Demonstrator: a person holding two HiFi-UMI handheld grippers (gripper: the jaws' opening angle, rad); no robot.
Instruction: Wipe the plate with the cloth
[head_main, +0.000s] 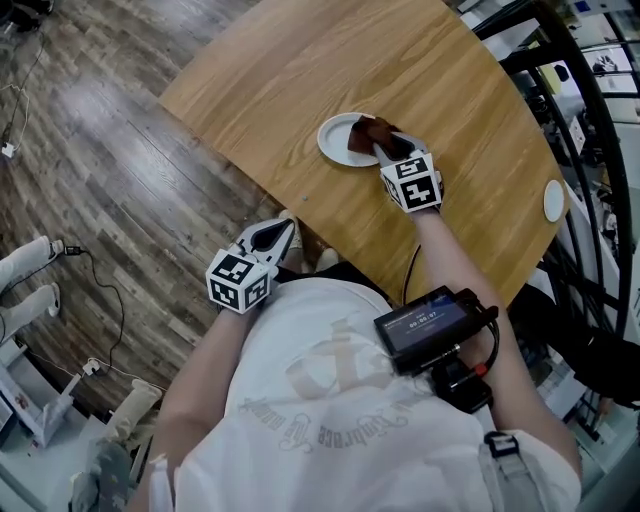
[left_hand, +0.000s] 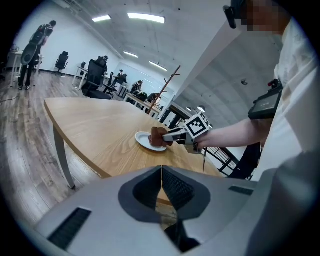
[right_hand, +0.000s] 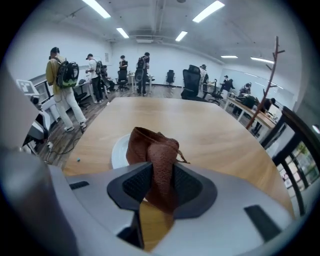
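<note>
On the white plate (head_main: 335, 141), toward its right side, is the bunched brown cloth (head_main: 371, 133), right claw (head_main: 383, 150) clamped tight on the fabric. Plate lies on the wooden surface (head_main: 300, 70). Left claw (head_main: 272, 238) hangs well apart from the plate, off the surface edge, jaws pressed together, nothing held.
</note>
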